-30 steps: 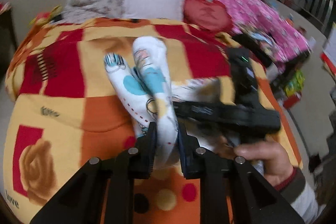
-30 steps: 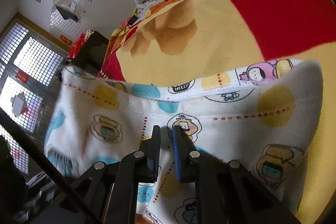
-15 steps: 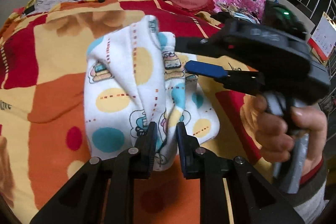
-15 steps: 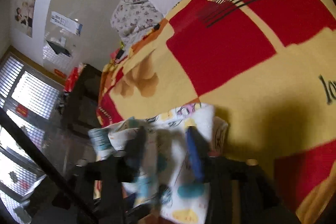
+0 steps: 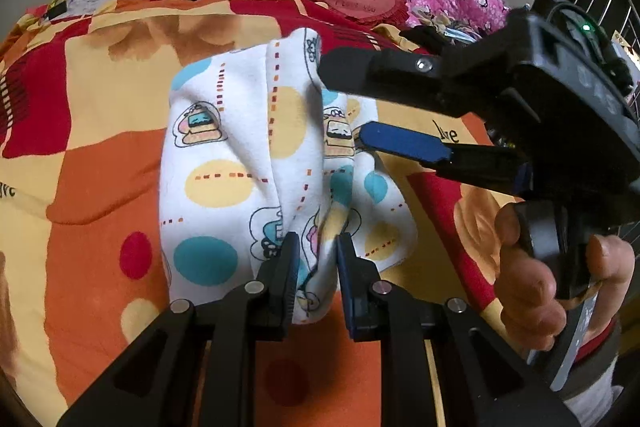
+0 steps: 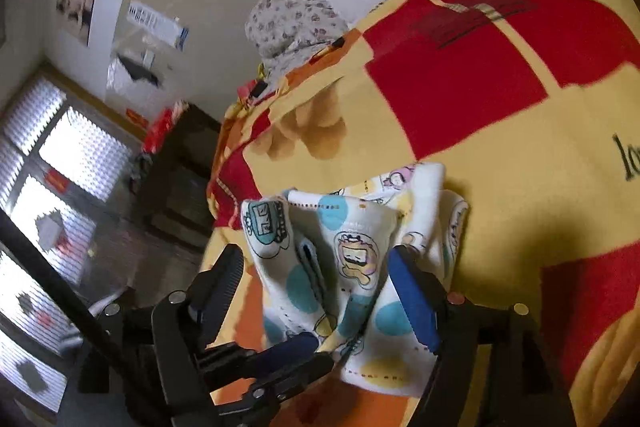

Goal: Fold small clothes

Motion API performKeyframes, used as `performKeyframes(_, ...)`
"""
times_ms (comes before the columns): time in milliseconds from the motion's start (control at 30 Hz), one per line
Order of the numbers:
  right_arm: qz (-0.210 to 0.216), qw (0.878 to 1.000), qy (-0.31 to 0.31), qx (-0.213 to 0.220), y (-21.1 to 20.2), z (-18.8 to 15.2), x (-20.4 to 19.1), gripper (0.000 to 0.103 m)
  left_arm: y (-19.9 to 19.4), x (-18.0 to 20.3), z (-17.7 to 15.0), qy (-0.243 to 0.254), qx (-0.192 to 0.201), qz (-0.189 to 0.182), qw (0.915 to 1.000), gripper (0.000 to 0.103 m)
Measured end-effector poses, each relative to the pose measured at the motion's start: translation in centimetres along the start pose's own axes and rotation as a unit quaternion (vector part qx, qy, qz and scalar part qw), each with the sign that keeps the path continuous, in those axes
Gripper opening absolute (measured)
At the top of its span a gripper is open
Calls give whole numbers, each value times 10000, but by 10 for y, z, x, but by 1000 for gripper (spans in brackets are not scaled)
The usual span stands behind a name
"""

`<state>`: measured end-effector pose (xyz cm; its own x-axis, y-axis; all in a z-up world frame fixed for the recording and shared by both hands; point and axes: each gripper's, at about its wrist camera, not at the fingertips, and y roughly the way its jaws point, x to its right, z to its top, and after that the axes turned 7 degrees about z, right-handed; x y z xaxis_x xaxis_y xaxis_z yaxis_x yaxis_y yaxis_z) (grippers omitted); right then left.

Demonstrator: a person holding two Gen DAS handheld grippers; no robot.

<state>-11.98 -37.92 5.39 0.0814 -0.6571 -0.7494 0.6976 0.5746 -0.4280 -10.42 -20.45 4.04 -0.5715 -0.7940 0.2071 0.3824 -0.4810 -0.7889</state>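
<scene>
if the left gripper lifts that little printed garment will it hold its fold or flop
Likely flop: the printed garment sags in soft creases around the left gripper. It probably slides little on the fuzzy blanket. With the right gripper just opened, one pinch point means drooping ends.

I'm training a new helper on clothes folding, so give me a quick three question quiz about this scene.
1. True or false: the left gripper is shut on the garment.
2. The right gripper is: A) shut on the garment B) open C) out of view.
3. What does the garment lie on?

Key:
1. True; its fingers pinch a fold at the near edge.
2. B; its fingers have just been opening, and the cloth lies between them, unpressed.
3. A red, yellow and orange blanket.
</scene>
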Motion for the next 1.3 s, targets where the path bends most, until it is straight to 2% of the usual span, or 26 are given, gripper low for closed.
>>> performKeyframes(33,76,9999,-39,66,-2,0,-3,81,0,0,0,-7,-1,-6,10000,19)
performKeyframes(100,169,9996,-92,221,-5,1,-7,91,0,0,-1,-11,1,-9,10000,19)
performKeyframes(133,156,9995,-128,250,-5,2,-10,93,0,0,0,-12,4,-5,10000,19)
performKeyframes(233,-132,9996,-237,124,4,5,-12,93,0,0,-1,-11,17,7,10000,19)
performKeyframes(367,-191,9993,-220,-249,27,7,-7,93,0,1,-3,9,29,19,10000,19)
performKeyframes(433,-352,9984,-259,-363,37,6,-4,93,0,1,-4,21,31,14,10000,19)
performKeyframes(467,-473,9975,-326,-400,42,5,-3,91,0,1,-4,18,33,5,10000,19)
performKeyframes(533,-604,9964,-457,-374,44,3,-3,58,-3,-1,-4,-3,23,-36,10000,19)
performKeyframes(567,-591,9963,-519,-347,43,3,-3,29,-7,-1,-5,10,16,-62,10000,19)
performKeyframes(667,-597,9948,-792,-227,34,4,-15,21,-28,-1,-5,203,129,-64,9997,19)
performKeyframes(700,-688,9928,-964,-165,29,4,-22,21,-40,-1,-4,323,243,-24,9992,20)
performKeyframes(800,-807,9894,-1210,-51,13,11,-32,21,-66,-11,1,442,568,212,9972,43)
performKeyframes(833,-840,9889,-1223,-33,8,13,-31,21,-70,-15,3,416,634,275,9967,45)
performKeyframes(933,-1178,9855,-1222,35,0,19,-24,21,-67,-25,15,259,707,556,9956,45)
performKeyframes(1033,-1634,9789,-1228,-6,2,22,-10,21,-47,-20,19,248,508,506,9971,45)
performKeyframes(1167,-1770,9777,-1108,-220,18,20,11,21,-7,-7,17,390,119,594,9974,45)
performKeyframes(1233,-2004,9725,-1149,-289,24,18,18,25,3,-5,12,369,-10,587,9976,45)
performKeyframes(1267,-2008,9734,-1081,-234,20,18,19,30,6,-3,9,391,-31,620,9973,45)
performKeyframes(1300,-2041,9738,-988,-166,13,19,17,40,7,-2,6,447,-35,706,9965,46)
